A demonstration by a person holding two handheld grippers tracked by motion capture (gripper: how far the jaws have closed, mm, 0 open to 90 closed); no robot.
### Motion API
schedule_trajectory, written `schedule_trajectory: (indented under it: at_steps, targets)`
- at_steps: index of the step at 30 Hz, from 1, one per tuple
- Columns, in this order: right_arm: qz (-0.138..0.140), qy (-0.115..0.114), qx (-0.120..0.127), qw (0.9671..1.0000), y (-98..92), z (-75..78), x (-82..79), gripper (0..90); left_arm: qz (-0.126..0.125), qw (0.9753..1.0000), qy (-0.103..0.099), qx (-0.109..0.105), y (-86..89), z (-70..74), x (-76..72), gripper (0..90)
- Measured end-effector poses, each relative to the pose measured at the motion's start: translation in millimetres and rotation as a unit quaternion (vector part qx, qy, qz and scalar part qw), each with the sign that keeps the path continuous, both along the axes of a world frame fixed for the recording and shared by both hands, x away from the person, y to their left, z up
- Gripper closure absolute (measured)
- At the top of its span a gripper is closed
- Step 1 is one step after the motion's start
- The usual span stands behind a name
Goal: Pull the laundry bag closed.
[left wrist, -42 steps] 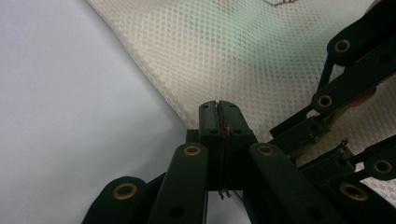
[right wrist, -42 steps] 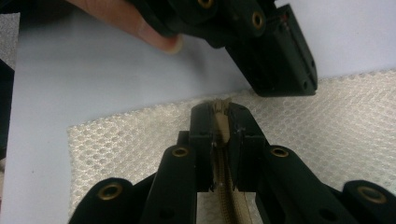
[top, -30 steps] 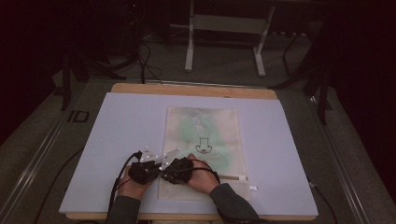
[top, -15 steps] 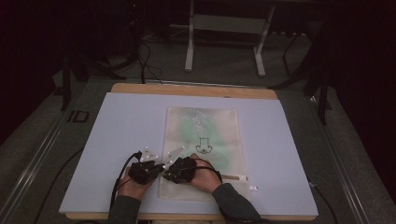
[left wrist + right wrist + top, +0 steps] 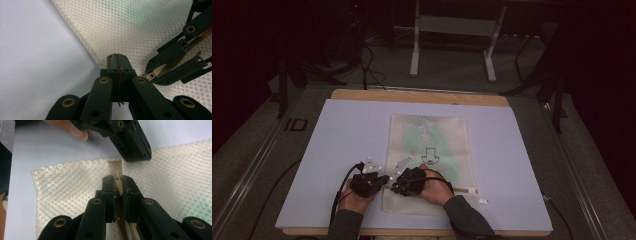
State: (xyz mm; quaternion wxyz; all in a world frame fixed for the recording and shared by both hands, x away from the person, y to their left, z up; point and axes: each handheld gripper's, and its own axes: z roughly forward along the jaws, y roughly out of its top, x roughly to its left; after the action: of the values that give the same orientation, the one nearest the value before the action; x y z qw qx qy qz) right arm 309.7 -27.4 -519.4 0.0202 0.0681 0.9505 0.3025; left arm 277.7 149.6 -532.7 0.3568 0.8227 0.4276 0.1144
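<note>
A cream mesh bag with a green print inside lies flat on the pale mat. My left gripper is shut on the bag's left edge, right at the end of the zipper. My right gripper is shut on the beige zipper pull, just beside the left one. In the left gripper view the right gripper shows at the right with the pull between its jaws. In the right gripper view the left gripper sits at the top, touching the mesh.
The mat covers a wooden table whose near edge is close below both hands. A small white piece lies on the mat right of the bag. A metal stand and cables are on the floor behind.
Almost nothing differs: both hands stay together at the bag's near left corner, and the right gripper has crept very slightly to the right.
</note>
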Motion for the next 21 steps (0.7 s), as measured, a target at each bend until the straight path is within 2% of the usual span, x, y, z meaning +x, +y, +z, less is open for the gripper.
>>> schedule_trajectory:
  at_steps: [13, 21]
  targets:
    - [0.014, -0.030, -0.028, 0.9990, 3.7, 3.3, -5.5, 82.4, 0.002, 1.0000, 0.000, -0.001, -0.1, 0.0, -0.2, 89.7]
    - [0.018, -0.037, -0.038, 0.9984, 0.3, 4.7, -7.2, 82.4, 0.003, 1.0000, 0.000, 0.000, -0.6, 0.2, -0.4, 89.7]
